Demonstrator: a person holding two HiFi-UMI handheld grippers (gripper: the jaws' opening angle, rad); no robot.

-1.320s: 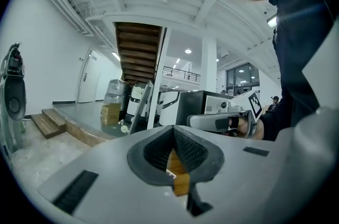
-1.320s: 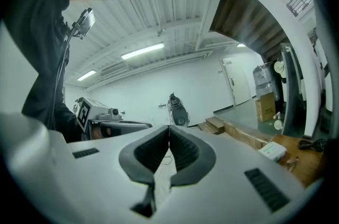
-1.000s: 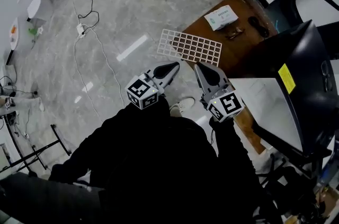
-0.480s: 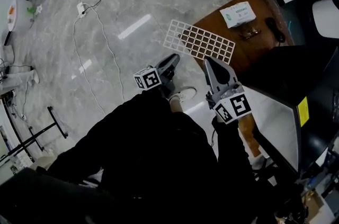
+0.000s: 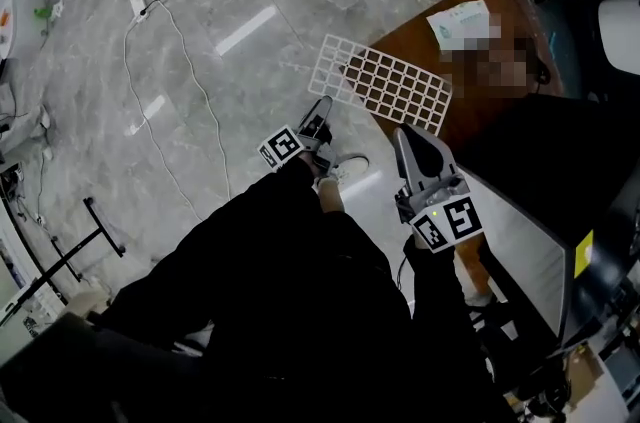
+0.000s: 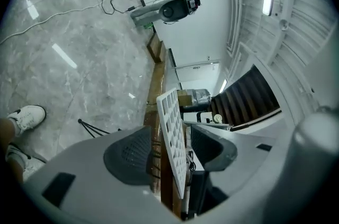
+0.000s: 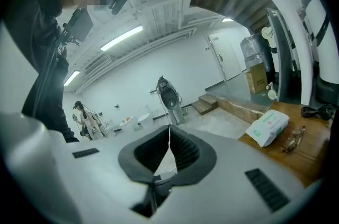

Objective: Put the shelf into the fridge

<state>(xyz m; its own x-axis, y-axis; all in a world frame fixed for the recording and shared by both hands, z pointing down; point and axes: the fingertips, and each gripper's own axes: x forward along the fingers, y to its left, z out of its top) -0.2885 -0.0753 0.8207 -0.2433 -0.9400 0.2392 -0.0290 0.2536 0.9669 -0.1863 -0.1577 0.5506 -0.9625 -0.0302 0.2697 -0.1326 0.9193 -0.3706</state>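
The white grid shelf (image 5: pixel 385 86) lies flat on the brown wooden table (image 5: pixel 470 61), its left end hanging past the table's edge. My left gripper (image 5: pixel 320 116) sits at the shelf's near left corner. In the left gripper view the shelf (image 6: pixel 175 133) stands edge-on between the jaws of the left gripper (image 6: pixel 170 139); they are opening, with gaps on both sides. My right gripper (image 5: pixel 408 139) hovers near the shelf's near edge, shut and empty, as the right gripper view confirms (image 7: pixel 169 138). The black fridge (image 5: pixel 540 161) with its white inner face stands at the right.
A tissue pack (image 5: pixel 462 21) lies on the table's far end, also seen as the tissue pack (image 7: pixel 269 126). Cables and a power strip (image 5: pixel 138 6) trail over the marble floor. The person's white shoe (image 5: pixel 345 169) is under the left gripper. A scooter (image 6: pixel 167 8) stands by the wall.
My left gripper has moved forward to the shelf's near left corner and its jaws have opened around the shelf's edge. The right gripper stays shut, a little lower in view.
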